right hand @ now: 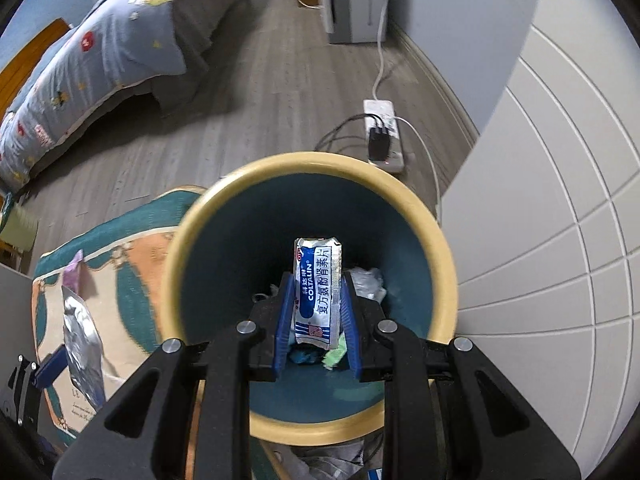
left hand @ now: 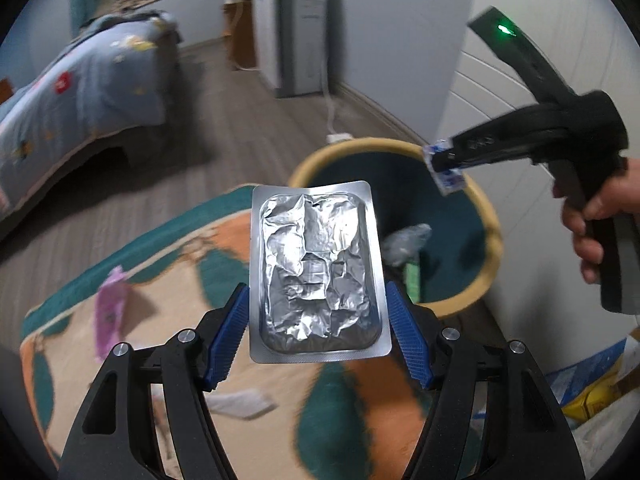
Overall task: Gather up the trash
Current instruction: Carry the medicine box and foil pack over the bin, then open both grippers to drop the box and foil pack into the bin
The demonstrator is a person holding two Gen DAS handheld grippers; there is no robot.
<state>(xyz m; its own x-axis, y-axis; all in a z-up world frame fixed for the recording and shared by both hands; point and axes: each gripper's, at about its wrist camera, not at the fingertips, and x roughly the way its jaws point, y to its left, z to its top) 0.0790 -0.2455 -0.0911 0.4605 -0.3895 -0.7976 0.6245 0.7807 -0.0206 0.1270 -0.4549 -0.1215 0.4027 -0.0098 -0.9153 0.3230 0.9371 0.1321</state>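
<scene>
My left gripper is shut on a silver foil blister pack, held upright above the rug, just left of the trash bin. The pack also shows in the right wrist view. My right gripper is shut on a blue and white medicine sachet and holds it directly over the bin's open mouth. In the left wrist view the right gripper hangs over the bin's far rim with the sachet. Crumpled trash lies inside the bin.
A patterned rug carries a purple wrapper and a white scrap. A bed stands at the left. A power strip with cables lies behind the bin. A white panelled wall is right.
</scene>
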